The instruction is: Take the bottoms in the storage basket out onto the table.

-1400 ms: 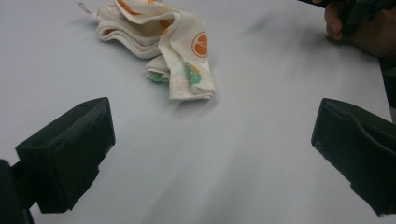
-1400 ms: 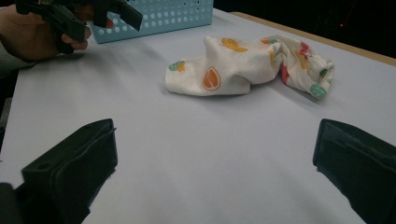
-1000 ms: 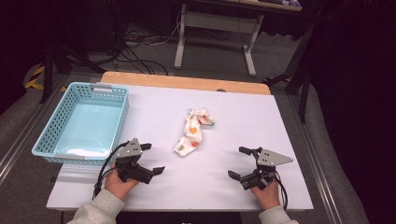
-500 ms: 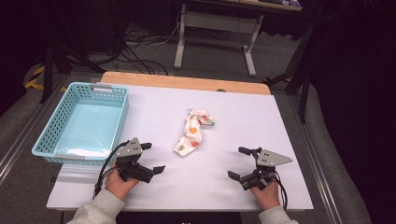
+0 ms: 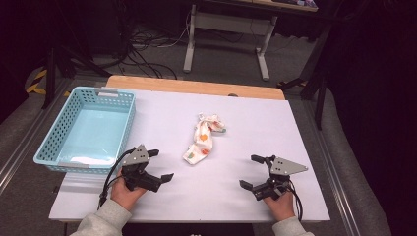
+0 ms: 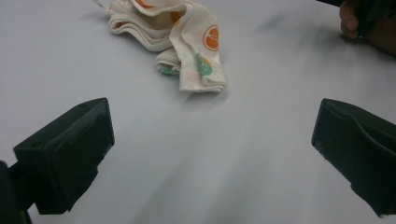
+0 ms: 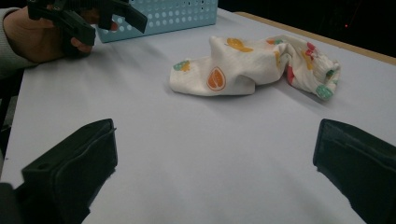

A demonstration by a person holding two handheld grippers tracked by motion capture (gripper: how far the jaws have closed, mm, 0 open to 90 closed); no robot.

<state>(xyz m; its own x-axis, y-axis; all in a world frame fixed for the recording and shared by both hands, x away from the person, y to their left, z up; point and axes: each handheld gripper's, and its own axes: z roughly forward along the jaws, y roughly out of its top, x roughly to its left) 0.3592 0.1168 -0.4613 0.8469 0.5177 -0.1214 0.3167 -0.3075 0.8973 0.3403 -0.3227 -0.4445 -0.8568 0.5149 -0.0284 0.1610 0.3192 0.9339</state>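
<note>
A crumpled white cloth (image 5: pixel 202 138) with orange, green and red fruit prints lies in the middle of the white table (image 5: pixel 162 108). My left gripper (image 5: pixel 161 165) rests open near the front left, its jaws wide apart and empty, the cloth (image 6: pixel 177 35) ahead of it. My right gripper (image 5: pixel 252 171) rests open at the front right, also empty, facing the cloth (image 7: pixel 254 65). The left gripper (image 7: pixel 100 21) and its hand show at the upper left in the right gripper view.
A light blue perforated basket (image 5: pixel 123 125) sits at the table's left side, its inside bare; its wall (image 7: pixel 173 14) also appears in the right gripper view. A wooden strip (image 5: pixel 196 87) runs along the table's far edge. Desk legs and cables stand on the floor beyond.
</note>
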